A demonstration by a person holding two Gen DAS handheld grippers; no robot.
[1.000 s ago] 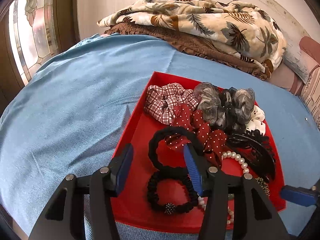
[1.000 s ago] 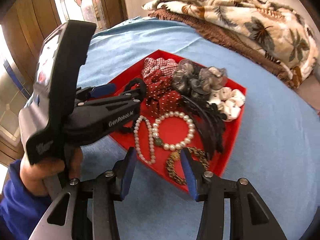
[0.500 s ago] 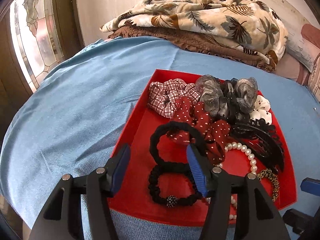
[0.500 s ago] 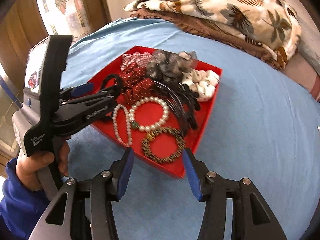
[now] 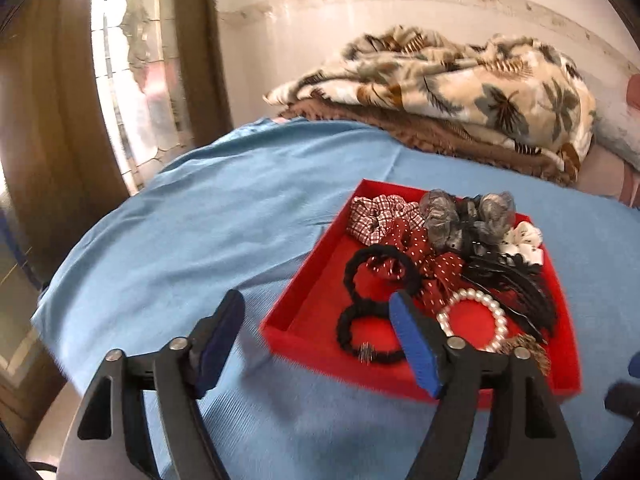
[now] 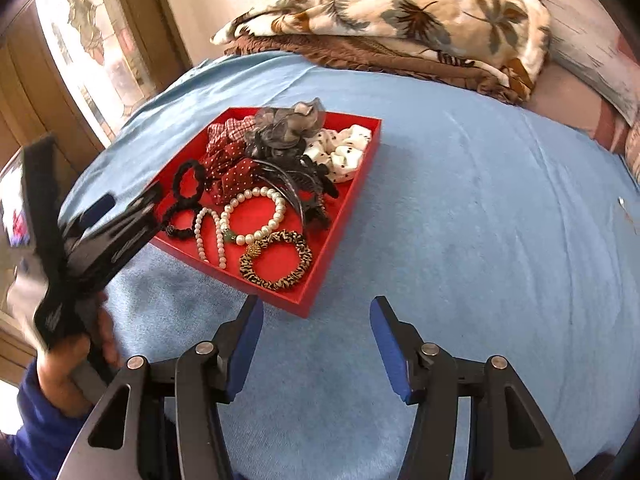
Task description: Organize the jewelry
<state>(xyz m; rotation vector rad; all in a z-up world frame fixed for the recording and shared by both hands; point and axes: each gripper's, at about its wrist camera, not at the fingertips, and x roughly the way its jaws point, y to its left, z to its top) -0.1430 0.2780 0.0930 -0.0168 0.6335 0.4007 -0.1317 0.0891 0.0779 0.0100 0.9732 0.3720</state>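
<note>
A red tray (image 6: 344, 216) (image 5: 308, 292) lies on a blue cloth and holds scrunchies, black hair ties (image 5: 372, 284), a pearl bracelet (image 6: 256, 216), a pearl strand (image 6: 208, 236), a leopard-print band (image 6: 280, 260) and a black hair claw (image 6: 304, 188). My left gripper (image 5: 320, 336) is open and empty above the tray's near left corner; it also shows in the right wrist view (image 6: 100, 216). My right gripper (image 6: 316, 344) is open and empty, just short of the tray's near corner.
Folded leaf-print and brown blankets (image 6: 400, 20) are piled at the far side of the blue-covered bed (image 6: 480, 240). A stained-glass window (image 5: 132, 80) and wooden frame stand at the left. The person's hand (image 6: 68, 360) holds the left gripper.
Both grippers have drawn back from the tray. The left one shifted left, so the tray now sits to its right. The right one backed off, past the tray's near corner.
</note>
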